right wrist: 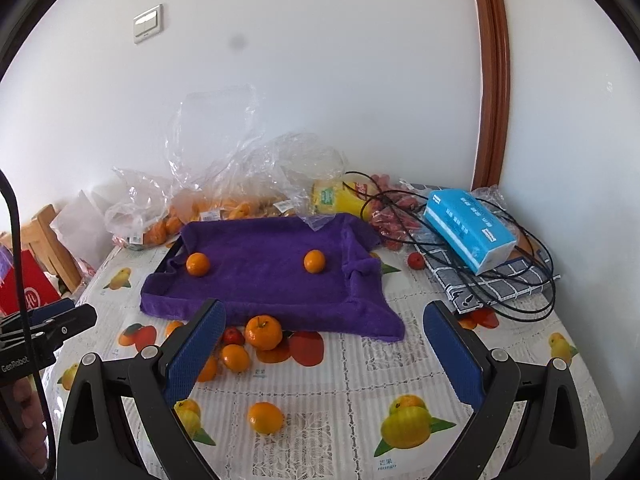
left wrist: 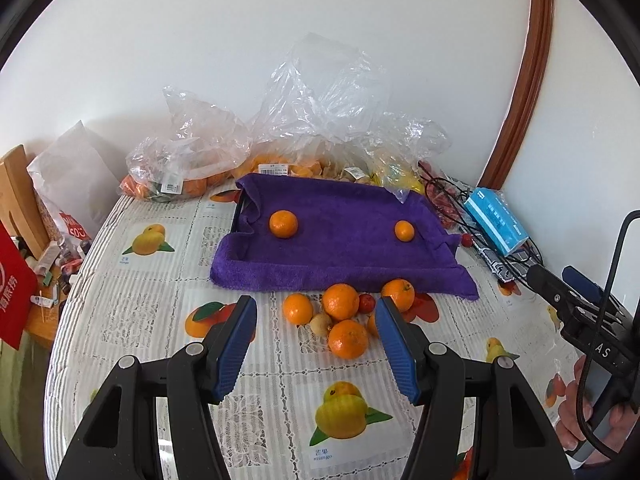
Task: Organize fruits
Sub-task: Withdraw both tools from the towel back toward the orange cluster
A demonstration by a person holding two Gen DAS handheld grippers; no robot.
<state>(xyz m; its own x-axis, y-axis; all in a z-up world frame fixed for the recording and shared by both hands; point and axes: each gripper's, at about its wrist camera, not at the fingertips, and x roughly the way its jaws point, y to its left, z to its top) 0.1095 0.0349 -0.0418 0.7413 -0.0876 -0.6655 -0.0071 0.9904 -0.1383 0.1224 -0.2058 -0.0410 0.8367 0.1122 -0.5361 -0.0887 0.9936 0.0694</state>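
1. My left tool (left wrist: 316, 310) hangs over the table (left wrist: 132, 280), spread partway, pinching nothing.
2. My right tool (right wrist: 324, 322) is spread wide, with nothing between its pads.
3. Two oranges (left wrist: 283, 224) sit well apart on the purple towel (left wrist: 340, 248) lining the tray.
4. More oranges (left wrist: 341, 302) cluster just before the towel's near edge; one orange (right wrist: 265, 418) lies alone, nearer me.

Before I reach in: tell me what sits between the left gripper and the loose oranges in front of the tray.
Nothing visible. The left gripper is open and empty, and only bare tablecloth lies before the loose oranges, which sit just short of the purple towel-lined tray.
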